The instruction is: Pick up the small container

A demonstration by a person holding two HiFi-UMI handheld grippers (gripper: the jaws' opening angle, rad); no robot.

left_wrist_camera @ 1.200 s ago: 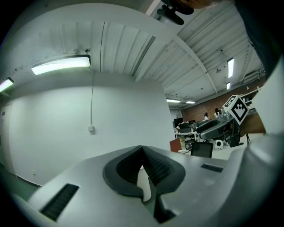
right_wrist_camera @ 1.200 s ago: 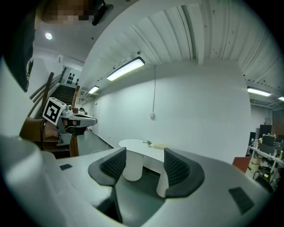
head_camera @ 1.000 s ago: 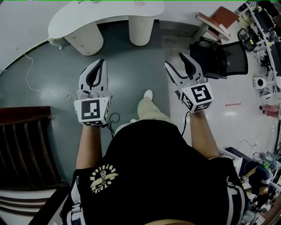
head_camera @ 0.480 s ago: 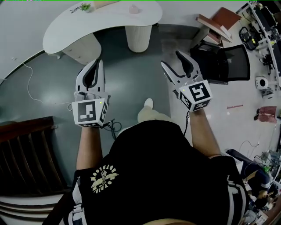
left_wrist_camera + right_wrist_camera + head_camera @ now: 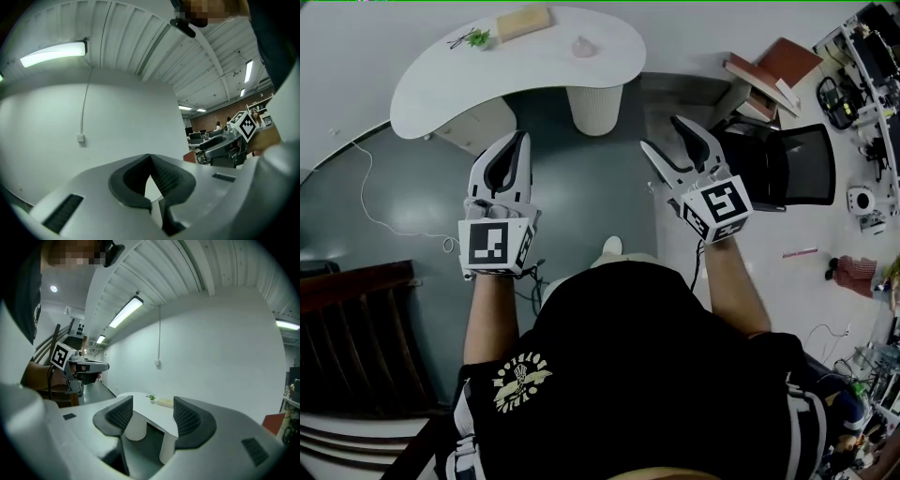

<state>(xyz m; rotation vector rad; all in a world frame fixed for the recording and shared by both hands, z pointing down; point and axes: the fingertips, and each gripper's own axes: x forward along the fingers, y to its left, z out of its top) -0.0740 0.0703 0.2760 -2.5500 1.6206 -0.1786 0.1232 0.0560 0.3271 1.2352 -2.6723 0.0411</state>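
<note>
My left gripper is clenched, its jaw tips meeting on nothing; its view shows only wall and ceiling. My right gripper is released and empty, and its right jaw covers the right end of the white kidney-shaped table. In the head view the small pale pink container sits toward that right end, well ahead of both grippers, too small to make out in detail. A second ago the frame's top edge cut it off; now the whole tabletop shows.

Bright ceiling strip lights, sharp frames, strong fisheye bending at edges.
</note>
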